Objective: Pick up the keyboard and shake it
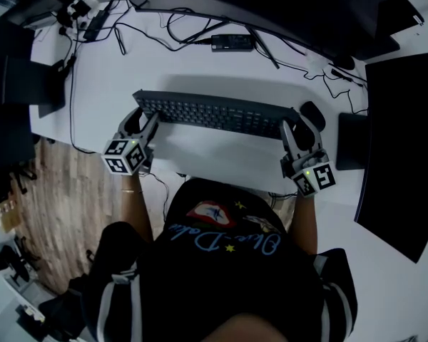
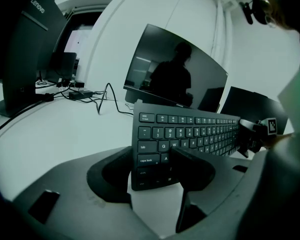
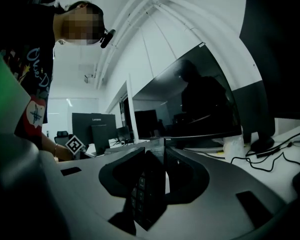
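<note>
A black keyboard hangs level a little above the white desk and casts a shadow on it. My left gripper is shut on the keyboard's left end, and my right gripper is shut on its right end. In the left gripper view the keyboard stretches away to the right with its keys facing the camera; my left gripper has one jaw over the bottom-left keys and the other behind the board. In the right gripper view the keyboard shows nearly edge-on, pinched in my right gripper.
A wide dark monitor stands behind the keyboard, with a black adapter and loose cables in front of it. A black mouse lies by the keyboard's right end. A large dark panel lies at the right. Wooden floor shows beyond the desk's left edge.
</note>
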The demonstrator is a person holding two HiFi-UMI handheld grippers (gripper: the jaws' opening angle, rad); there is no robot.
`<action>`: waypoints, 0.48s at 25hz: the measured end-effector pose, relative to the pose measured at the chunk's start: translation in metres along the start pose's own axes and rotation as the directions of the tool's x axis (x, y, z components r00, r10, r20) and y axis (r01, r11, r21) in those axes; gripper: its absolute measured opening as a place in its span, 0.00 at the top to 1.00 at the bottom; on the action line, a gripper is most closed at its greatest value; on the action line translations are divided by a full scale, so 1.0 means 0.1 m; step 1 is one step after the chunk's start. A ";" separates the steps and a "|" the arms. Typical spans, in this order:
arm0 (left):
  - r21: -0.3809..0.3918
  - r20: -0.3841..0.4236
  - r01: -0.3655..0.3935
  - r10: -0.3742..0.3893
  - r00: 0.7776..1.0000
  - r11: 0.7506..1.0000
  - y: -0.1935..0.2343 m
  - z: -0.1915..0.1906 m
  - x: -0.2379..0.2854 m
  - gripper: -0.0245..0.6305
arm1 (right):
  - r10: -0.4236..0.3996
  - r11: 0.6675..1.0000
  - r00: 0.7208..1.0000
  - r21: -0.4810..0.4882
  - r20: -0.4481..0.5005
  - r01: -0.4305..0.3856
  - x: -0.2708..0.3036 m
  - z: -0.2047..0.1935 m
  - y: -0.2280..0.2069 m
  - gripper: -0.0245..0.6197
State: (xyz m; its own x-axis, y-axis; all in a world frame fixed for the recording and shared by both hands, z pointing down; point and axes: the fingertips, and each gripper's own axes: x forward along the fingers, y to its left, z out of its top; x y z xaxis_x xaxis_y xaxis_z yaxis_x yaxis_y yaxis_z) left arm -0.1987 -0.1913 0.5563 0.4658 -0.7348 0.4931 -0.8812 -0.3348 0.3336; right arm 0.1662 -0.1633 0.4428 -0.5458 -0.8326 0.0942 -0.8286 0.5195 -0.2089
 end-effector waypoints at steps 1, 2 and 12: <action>0.001 -0.006 -0.002 0.002 1.000 1.000 0.01 -0.01 0.01 0.62 | -0.003 1.000 1.000 0.013 -0.007 0.003 0.01 -0.04 -0.01 0.80; 0.005 -0.012 -0.006 0.006 1.000 1.000 0.03 -0.01 0.02 0.62 | -0.005 1.000 1.000 0.027 -0.013 0.005 0.02 -0.08 -0.02 0.80; 0.026 -0.052 -0.019 0.020 0.998 0.999 0.13 0.00 0.11 0.62 | -0.070 0.986 0.995 0.143 -0.076 0.080 0.11 -0.39 -0.17 0.79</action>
State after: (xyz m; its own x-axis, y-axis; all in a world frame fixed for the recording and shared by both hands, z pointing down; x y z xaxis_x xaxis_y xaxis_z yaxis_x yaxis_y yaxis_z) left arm -0.2048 -0.2036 0.5656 0.4513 -0.7096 0.5411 -0.8918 -0.3360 0.3031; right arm 0.1696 -0.1736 0.4858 -0.4942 -0.8500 0.1822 -0.8434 0.4180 -0.3376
